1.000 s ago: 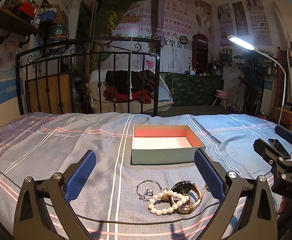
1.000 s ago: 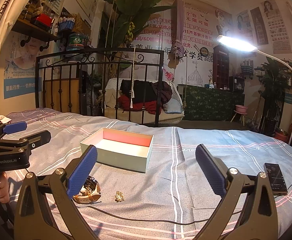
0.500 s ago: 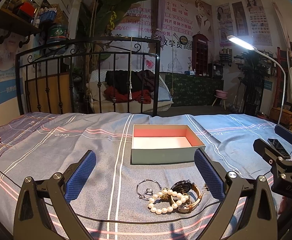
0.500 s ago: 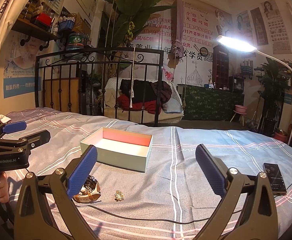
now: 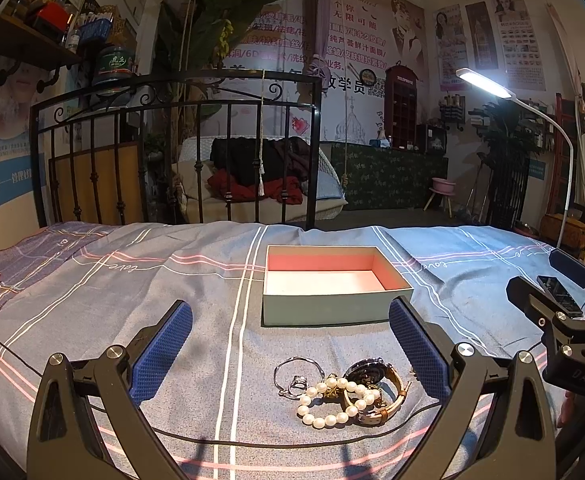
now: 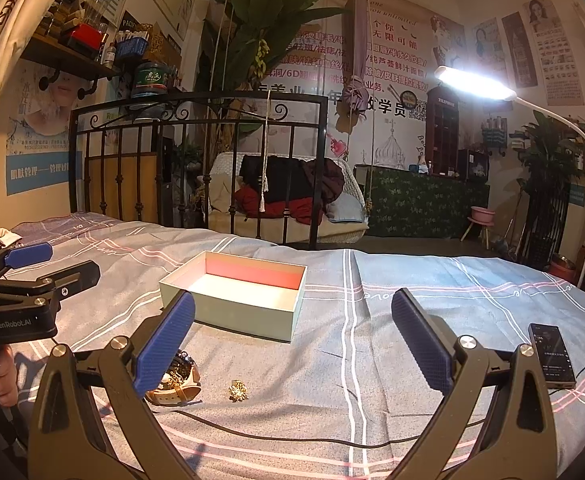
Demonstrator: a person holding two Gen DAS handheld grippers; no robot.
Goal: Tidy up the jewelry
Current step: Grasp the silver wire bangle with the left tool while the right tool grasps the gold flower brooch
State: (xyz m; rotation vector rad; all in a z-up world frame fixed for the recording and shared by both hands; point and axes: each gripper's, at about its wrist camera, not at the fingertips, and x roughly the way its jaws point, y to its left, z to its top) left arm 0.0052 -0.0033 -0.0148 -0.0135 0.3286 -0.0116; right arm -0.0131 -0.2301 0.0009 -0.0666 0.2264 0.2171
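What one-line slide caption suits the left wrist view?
Open left gripper hovers over a pearl bracelet, watch and ring lying before an empty box on the bed.

Pretty cluttered room tbh: the whole back wall (image 5: 356, 40) is plastered with posters and Chinese lettering, with a big leafy plant (image 6: 276, 12) climbing up in front of it and a loaded shelf (image 6: 68, 56) high on the left. There's a black iron bed frame (image 5: 172, 120) at the far edge of a bed with a blue-grey striped sheet (image 5: 132, 280), and behind that a hanging wicker swing seat (image 6: 292, 204) piled with dark and red clothes. Off to the right you get a counter in green floral cloth (image 6: 420, 204), a little pink stool (image 5: 442, 188), and a white gooseneck floor lamp (image 6: 476, 84) switched on and glaring bright.
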